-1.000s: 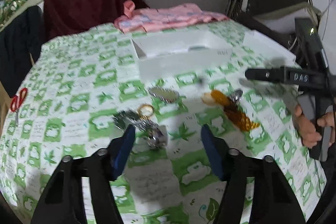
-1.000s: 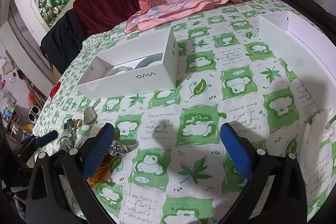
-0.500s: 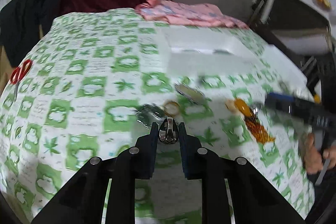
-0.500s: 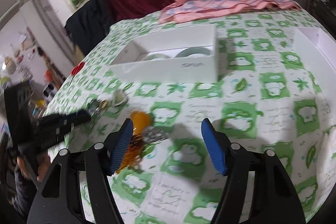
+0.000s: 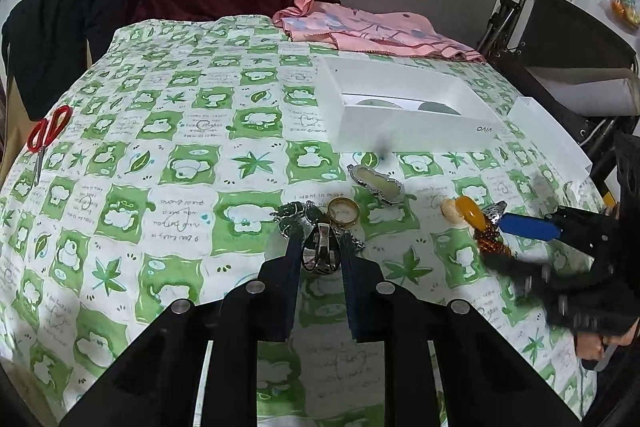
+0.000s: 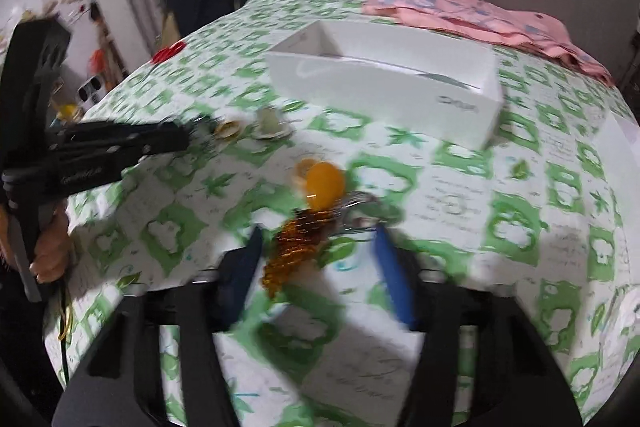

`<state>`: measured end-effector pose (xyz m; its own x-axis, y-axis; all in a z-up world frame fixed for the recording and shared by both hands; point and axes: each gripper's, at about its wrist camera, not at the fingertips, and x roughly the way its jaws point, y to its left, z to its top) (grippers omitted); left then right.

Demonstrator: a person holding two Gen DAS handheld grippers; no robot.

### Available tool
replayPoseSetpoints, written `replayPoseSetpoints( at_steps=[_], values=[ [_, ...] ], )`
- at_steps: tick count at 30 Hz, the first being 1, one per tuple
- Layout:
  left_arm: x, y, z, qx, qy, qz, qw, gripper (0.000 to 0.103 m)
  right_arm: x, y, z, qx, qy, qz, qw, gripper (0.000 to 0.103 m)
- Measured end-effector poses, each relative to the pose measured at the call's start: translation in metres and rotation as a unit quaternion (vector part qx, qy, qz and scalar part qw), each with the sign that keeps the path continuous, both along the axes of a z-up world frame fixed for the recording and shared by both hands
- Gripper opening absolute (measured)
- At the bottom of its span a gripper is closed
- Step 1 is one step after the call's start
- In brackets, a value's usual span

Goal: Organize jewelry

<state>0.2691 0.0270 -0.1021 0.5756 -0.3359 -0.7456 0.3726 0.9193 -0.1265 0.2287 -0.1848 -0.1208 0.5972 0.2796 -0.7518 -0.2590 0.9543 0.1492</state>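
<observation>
The left gripper (image 5: 320, 259) pinches a chunky silver ring (image 5: 320, 254); the right gripper (image 6: 316, 251), jaws just narrowing, straddles the amber bead strand (image 6: 296, 243), unclamped; next lift both toward the open white cardboard box (image 5: 412, 135).

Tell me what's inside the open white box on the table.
Inside the white box, two pale round pieces lie on its floor, side by side. Its near wall covers their lower parts, so what they are is unclear.

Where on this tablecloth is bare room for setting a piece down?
Free: the wide stretch between the scissors and the white box. Crowded: in front of the box, where the gold ring, pendant and amber beads cluster by both claws.
</observation>
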Motion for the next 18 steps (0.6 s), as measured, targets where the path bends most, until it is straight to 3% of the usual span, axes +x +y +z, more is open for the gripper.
replayPoseSetpoints(
  at_steps=[1, 4, 9, 10, 11, 14, 18],
  values=[
    [0.001, 0.0, 0.0, 0.0, 0.001, 0.0, 1.0, 0.02, 0.001, -0.005, 0.0, 0.002, 0.002, -0.009, 1.0, 0.02],
    [0.001, 0.001, 0.0, -0.001, 0.002, 0.0, 1.0, 0.02, 0.003, -0.015, 0.0, 0.019, 0.007, -0.014, 1.0, 0.02],
    [0.001, 0.0, -0.001, 0.002, 0.002, -0.002, 1.0, 0.02, 0.001, 0.003, 0.001, -0.018, -0.003, 0.007, 1.0, 0.034],
    [0.0, 0.0, -0.001, 0.003, 0.002, -0.002, 1.0, 0.02, 0.001, 0.002, 0.002, -0.013, -0.003, 0.003, 1.0, 0.03],
    [0.0, -0.001, -0.001, 0.003, 0.002, -0.001, 1.0, 0.02, 0.002, -0.001, 0.002, -0.007, -0.003, -0.001, 1.0, 0.017],
    [0.0, 0.0, 0.0, 0.0, -0.001, 0.002, 1.0, 0.02, -0.002, -0.013, 0.013, 0.035, -0.028, -0.011, 0.999, 0.017],
    [-0.001, 0.006, 0.004, -0.015, -0.01, 0.01, 0.9998, 0.02, -0.01, -0.036, 0.034, 0.134, -0.063, -0.01, 0.989, 0.016]
  ],
)
